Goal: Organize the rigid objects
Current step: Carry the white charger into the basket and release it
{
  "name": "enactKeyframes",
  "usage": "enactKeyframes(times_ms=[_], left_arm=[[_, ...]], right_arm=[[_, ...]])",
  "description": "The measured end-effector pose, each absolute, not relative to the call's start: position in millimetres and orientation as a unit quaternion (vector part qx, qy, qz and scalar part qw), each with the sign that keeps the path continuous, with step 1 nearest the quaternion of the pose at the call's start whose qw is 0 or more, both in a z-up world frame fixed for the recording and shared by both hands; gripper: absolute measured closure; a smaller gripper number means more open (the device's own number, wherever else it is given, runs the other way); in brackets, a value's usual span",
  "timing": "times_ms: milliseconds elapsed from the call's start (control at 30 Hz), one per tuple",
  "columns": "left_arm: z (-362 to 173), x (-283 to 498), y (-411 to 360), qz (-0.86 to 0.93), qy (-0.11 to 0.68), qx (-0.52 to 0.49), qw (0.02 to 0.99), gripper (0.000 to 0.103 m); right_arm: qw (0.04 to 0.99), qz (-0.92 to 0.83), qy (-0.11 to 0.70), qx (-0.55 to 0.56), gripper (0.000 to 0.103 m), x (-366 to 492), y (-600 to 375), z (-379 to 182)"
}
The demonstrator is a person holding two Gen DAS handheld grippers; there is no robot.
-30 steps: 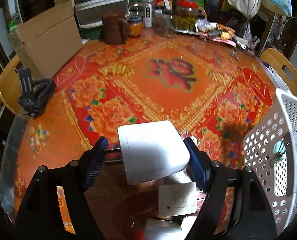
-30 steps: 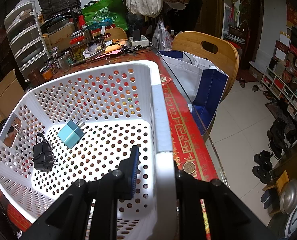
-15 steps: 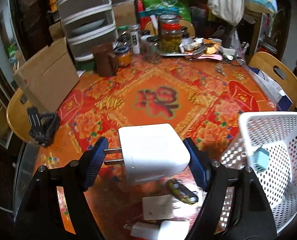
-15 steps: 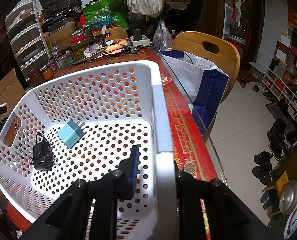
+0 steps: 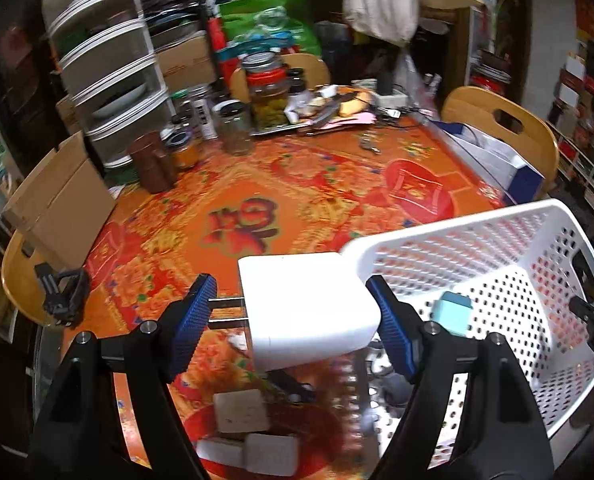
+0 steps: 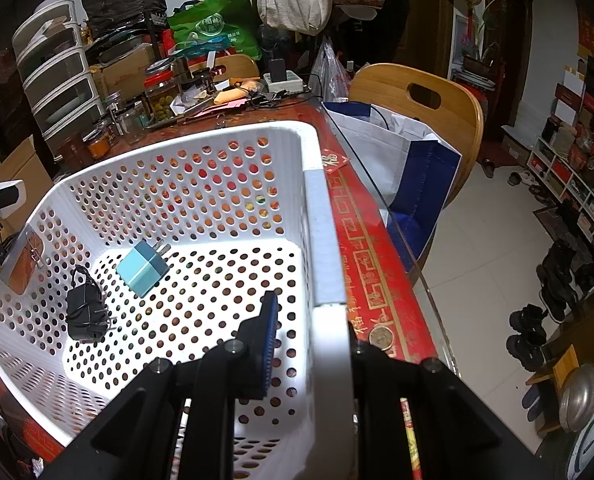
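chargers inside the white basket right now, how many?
2. A light-blue plug adapter lies on the white basket floor, toward its left side; a black adapter lies just left of it by the wall. The near wall may hide more.

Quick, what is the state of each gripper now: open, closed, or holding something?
Left gripper: closed on the white charger, prongs against one pad.
Right gripper: closed on the white basket rim.

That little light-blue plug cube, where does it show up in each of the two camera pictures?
Left wrist view: the light-blue plug sits at lower right, inside the white basket, just past the right-hand finger.
Right wrist view: it lies left of centre on the basket floor.
Shared landmark: the white basket.
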State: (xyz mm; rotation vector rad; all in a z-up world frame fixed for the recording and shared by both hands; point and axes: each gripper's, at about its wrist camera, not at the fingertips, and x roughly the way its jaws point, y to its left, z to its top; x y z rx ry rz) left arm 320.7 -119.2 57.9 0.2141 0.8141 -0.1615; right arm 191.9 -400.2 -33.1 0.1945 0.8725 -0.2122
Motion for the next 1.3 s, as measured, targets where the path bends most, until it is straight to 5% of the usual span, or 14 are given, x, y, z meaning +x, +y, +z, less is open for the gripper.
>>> enactKeyframes(times_ms=[567,1067,1167,1300], left_arm=[[12,282,-245,-0.173,0.440,0.200,0.858,0.028],[-10,263,-277,-0.225,0.457,0.254,0.822,0.027],[-1,254,-274,-0.204,0.410,0.276,0.845,0.012],[21,252,-241,-0.205,0.394,0.234,0.865,0.010]], right_arm=[[0.896,-0.103,0.421,0.094,0.087,192,-400,-33],[0.894,-0.101,0.425,0.096,0.087,196,-398,-34],[0.893,-0.101,0.428,0.095,0.087,197,-398,-35],[0.892,-0.102,0.430,0.092,0.087,197,-399,-35]])
